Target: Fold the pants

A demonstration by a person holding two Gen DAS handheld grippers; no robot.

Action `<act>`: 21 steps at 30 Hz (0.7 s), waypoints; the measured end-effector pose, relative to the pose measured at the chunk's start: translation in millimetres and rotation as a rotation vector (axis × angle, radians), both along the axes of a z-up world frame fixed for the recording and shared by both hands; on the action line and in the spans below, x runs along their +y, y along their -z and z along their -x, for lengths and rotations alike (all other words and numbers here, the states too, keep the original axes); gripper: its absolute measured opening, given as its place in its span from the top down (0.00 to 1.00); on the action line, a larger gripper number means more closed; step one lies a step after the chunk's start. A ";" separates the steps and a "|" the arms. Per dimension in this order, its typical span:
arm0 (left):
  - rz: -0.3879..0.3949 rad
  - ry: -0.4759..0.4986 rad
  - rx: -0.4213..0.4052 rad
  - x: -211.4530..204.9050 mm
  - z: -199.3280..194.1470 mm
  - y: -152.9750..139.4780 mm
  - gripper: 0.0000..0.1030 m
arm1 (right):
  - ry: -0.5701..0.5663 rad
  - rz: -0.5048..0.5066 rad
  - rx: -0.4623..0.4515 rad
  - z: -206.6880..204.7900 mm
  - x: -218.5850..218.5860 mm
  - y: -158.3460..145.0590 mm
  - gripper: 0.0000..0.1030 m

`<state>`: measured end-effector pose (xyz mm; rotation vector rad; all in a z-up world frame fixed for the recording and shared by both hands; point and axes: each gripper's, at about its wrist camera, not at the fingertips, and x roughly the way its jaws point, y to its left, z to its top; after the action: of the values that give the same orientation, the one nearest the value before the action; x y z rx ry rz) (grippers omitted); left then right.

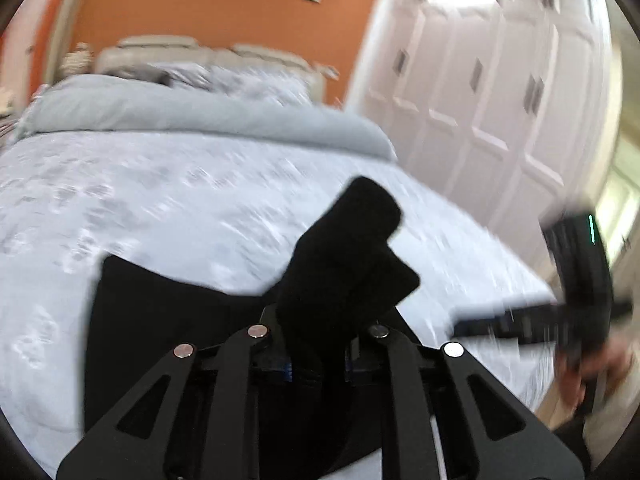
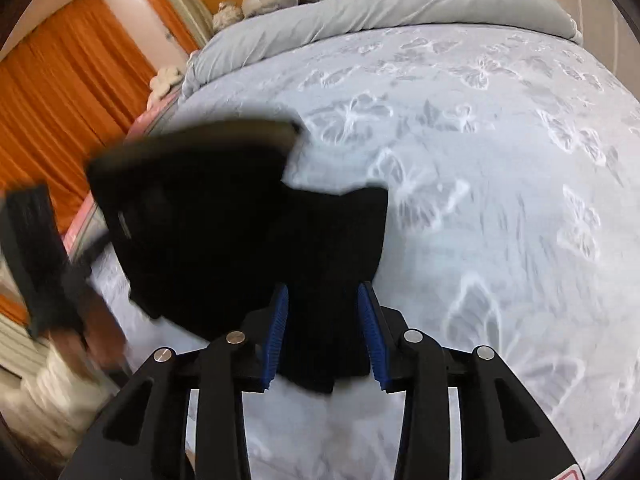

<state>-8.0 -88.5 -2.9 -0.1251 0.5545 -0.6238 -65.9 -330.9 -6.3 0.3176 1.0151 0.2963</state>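
Note:
The black pants [image 1: 344, 256] hang bunched from my left gripper [image 1: 320, 344], which is shut on the cloth above the bed; a flat part [image 1: 160, 312] spreads to the left. In the right wrist view the pants [image 2: 224, 220] spread wide over the bed, and my right gripper [image 2: 324, 332] grips a narrow part of them between its blue pads [image 2: 276, 332]. The other gripper shows blurred at the right edge of the left view [image 1: 580, 280] and at the left edge of the right view [image 2: 36, 256].
A bed with a pale butterfly-print cover [image 2: 500, 160] fills both views, with a folded grey duvet [image 1: 200, 108] and pillows near the headboard. White wardrobe doors [image 1: 500, 80] stand to the right of the bed. Orange curtains [image 2: 60, 92] hang to its left.

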 end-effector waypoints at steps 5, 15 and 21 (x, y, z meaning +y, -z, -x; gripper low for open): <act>0.077 -0.084 -0.019 45.4 -4.0 -18.7 0.85 | 0.103 0.095 0.030 -19.2 8.5 25.9 0.29; 0.212 -0.234 -0.092 128.5 5.2 -60.4 0.85 | 0.204 0.392 -0.064 -17.4 35.4 6.3 0.33; 0.242 -0.405 -0.054 189.5 -1.7 -57.6 0.85 | -0.331 0.397 -0.291 13.0 201.9 -0.7 0.31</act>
<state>-6.3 101.0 54.7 -0.4363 0.3838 -0.2951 -78.9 -129.0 -5.6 -0.2516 0.8121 0.4163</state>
